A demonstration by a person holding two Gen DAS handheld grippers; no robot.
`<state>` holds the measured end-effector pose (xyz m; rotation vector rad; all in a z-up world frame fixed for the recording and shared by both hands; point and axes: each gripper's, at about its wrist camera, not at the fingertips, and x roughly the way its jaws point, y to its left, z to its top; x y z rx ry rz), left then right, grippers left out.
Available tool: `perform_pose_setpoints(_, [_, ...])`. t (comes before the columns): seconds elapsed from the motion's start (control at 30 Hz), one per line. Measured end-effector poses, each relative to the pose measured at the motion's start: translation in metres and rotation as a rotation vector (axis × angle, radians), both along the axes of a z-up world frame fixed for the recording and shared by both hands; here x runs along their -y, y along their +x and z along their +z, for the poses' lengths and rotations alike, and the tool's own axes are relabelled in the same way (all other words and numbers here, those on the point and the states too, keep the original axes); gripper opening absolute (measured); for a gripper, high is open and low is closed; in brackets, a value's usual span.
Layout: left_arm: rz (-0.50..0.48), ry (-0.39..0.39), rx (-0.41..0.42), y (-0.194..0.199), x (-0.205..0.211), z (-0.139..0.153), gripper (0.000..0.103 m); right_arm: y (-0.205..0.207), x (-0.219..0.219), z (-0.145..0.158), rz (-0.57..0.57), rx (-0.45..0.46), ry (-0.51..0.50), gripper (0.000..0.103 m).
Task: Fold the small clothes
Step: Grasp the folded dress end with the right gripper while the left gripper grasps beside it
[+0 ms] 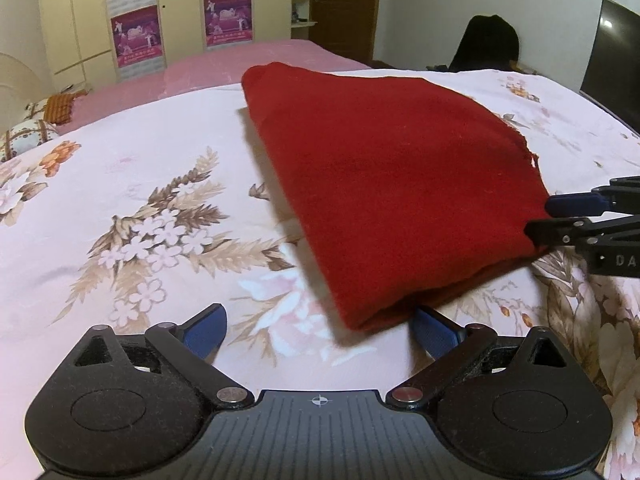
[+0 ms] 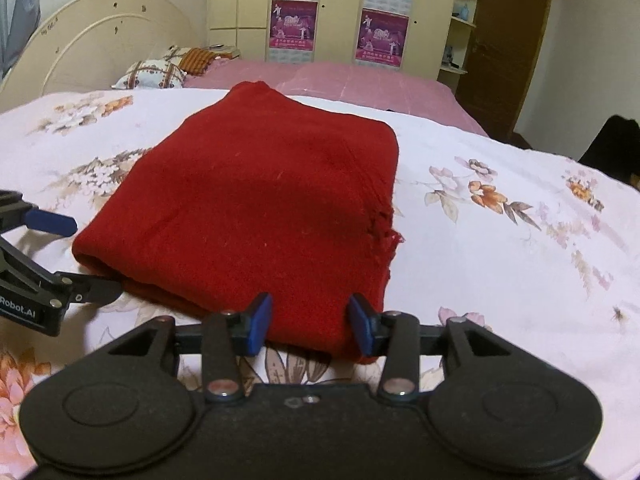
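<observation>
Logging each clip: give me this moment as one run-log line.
red cloth: folded on floral sheet | left gripper: open at near corner | right gripper: open, straddling edge

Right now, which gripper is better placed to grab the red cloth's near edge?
Right gripper: its open fingers straddle the red cloth edge. Left gripper is open with only one finger at a corner.

A folded cloth (image 2: 248,200) lies on the bed (image 2: 500,240), on its spread. The right tool (image 2: 310,328) sits at the cloth's near edge, a finger on either side of one corner. The left tool (image 1: 316,332) sits at a neighbouring corner, fingers wide apart. Pillows (image 2: 160,72) lie at the headboard (image 2: 100,40) behind the cloth, with the wardrobe (image 2: 340,8) beyond
</observation>
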<state>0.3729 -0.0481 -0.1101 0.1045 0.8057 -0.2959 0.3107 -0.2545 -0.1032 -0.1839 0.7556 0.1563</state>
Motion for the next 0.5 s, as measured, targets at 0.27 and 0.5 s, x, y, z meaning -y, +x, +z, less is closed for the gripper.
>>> perform_pose_setpoints(0.27, [0.005,-0.022,0.028,-0.009,-0.016,0.016,0.099,-0.012,0.014,0.021,-0.034,0.043,0.119,0.049])
perform_pose_setpoints(0.5, [-0.003,-0.363,-0.031,0.005,-0.046,0.032,0.099,-0.002,0.055,0.036,-0.112,0.054,0.35,0.05])
